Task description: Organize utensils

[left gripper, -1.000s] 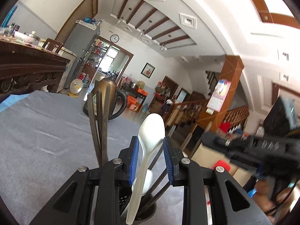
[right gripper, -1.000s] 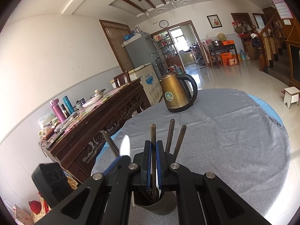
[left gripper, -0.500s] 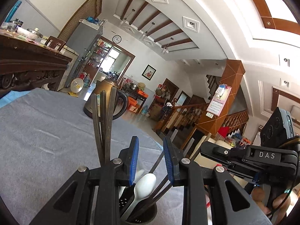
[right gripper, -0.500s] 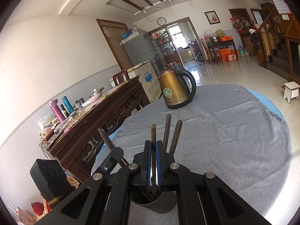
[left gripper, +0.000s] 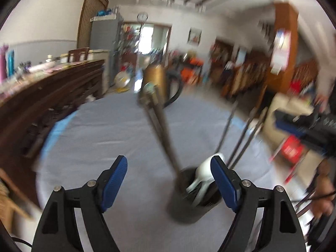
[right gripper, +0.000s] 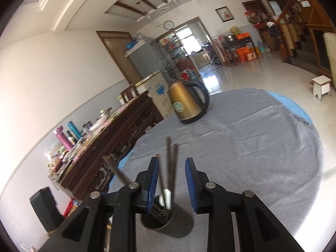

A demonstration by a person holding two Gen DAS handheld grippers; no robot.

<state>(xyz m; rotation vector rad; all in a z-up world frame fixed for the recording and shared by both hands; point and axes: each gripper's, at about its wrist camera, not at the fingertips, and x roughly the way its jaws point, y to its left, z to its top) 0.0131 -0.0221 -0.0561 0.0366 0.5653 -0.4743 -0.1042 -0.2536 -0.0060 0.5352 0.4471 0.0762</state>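
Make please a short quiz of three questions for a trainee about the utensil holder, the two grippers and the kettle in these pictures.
1. True or false: the white spoon lies flat on the grey cloth.
2. The left gripper and the right gripper are: A) both open and holding nothing, B) both shut on chopsticks, C) one open and one shut.
3. Fill in: the chopsticks stand in the dark ____.

Key
1. False. The spoon stands in the holder with the chopsticks.
2. A. Blue pads are spread apart on each, with nothing between them.
3. Utensil holder. The gold kettle stands farther back on the same cloth.
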